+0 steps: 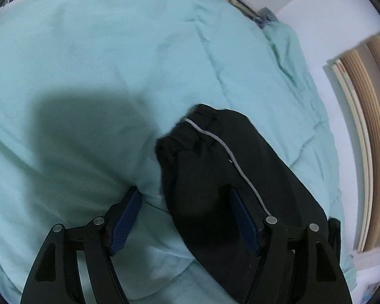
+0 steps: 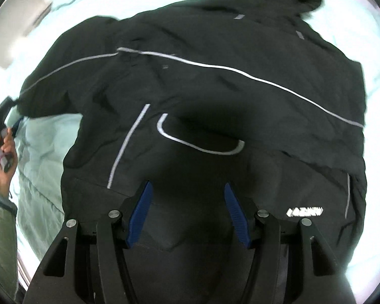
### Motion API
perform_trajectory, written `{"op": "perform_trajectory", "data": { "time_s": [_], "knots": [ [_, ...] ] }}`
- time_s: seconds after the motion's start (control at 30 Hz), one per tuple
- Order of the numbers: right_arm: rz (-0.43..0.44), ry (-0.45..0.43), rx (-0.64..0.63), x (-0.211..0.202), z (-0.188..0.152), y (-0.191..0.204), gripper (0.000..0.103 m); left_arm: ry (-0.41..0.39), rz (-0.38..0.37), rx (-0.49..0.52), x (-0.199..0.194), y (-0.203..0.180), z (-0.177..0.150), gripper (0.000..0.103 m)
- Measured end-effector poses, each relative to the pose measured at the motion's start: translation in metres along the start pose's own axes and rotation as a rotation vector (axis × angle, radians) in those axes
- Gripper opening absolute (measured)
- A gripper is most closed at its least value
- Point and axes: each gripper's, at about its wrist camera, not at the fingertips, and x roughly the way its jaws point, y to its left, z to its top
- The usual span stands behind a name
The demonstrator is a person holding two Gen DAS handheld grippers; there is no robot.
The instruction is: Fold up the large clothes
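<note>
A large black jacket with grey reflective piping lies spread on a pale green quilt. Its hood is at the far end. My right gripper is open and empty, just above the jacket's lower body near a white logo. In the left wrist view one black sleeve with an elastic cuff lies on the quilt. My left gripper is open and empty; its right finger is over the sleeve, its left finger over the quilt.
The person's left hand and left gripper show at the left edge of the right wrist view, by the sleeve end. A white wall and wooden slats are beyond the quilt's right edge.
</note>
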Motion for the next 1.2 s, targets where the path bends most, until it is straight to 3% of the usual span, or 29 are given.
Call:
{"op": "perform_trajectory", "data": {
  "time_s": [0.1,0.2,0.27,0.3,0.4,0.53,0.73,0.97,1.2],
  "knots": [
    [0.018,0.016,-0.015,0.006,0.004,0.005,0.062,0.032,-0.101,0.046,0.0,-0.013,-0.006,0.073],
    [0.033,0.022,-0.025,0.01,0.007,0.007,0.062,0.014,-0.026,0.141,0.002,-0.03,-0.01,0.073],
    [0.036,0.025,-0.029,0.012,0.009,0.007,0.062,0.036,-0.019,0.112,0.013,-0.028,-0.009,0.07],
    [0.042,0.025,-0.031,0.013,0.009,0.006,0.062,0.019,-0.018,0.101,0.012,-0.029,-0.009,0.049],
    [0.045,0.016,-0.029,0.01,0.01,0.0,0.062,-0.052,-0.003,0.161,-0.01,-0.049,-0.016,0.023],
    [0.056,-0.003,-0.008,0.004,0.008,-0.014,0.062,-0.16,0.008,0.33,-0.06,-0.103,-0.036,0.018],
    [0.094,-0.025,0.035,-0.003,-0.001,-0.033,0.062,-0.201,-0.125,0.566,-0.118,-0.188,-0.081,0.018],
    [0.116,-0.075,0.072,-0.02,-0.016,-0.058,0.062,-0.112,-0.278,0.793,-0.121,-0.284,-0.162,0.017],
    [0.113,-0.109,0.183,-0.026,-0.031,-0.104,0.062,0.11,-0.397,0.964,-0.078,-0.355,-0.273,0.017]
  ]
}}
